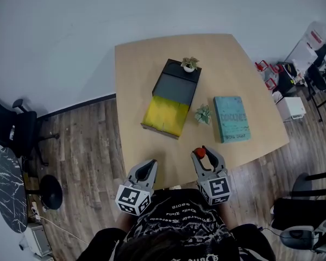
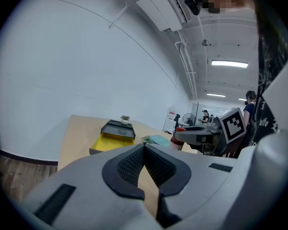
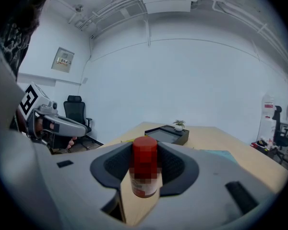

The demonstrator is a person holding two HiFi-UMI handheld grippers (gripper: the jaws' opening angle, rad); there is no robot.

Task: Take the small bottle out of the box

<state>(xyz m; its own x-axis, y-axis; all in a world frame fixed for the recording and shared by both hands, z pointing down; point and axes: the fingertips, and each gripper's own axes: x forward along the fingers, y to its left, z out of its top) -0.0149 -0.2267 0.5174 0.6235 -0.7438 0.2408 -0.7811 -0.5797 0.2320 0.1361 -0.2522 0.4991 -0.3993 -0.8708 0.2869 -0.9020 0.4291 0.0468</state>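
Lower centre: right gripper clamped on the small red-capped bottle, upright, above the table's near edge; left gripper jaws fully together, empty. Bottle looks clear of the open box mid-frame; suggest firm grip, bottle vertical, set down on bare wood near the teal book.

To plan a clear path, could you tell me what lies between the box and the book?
A small plant stands there, shown in the head view.

No legible text or labels
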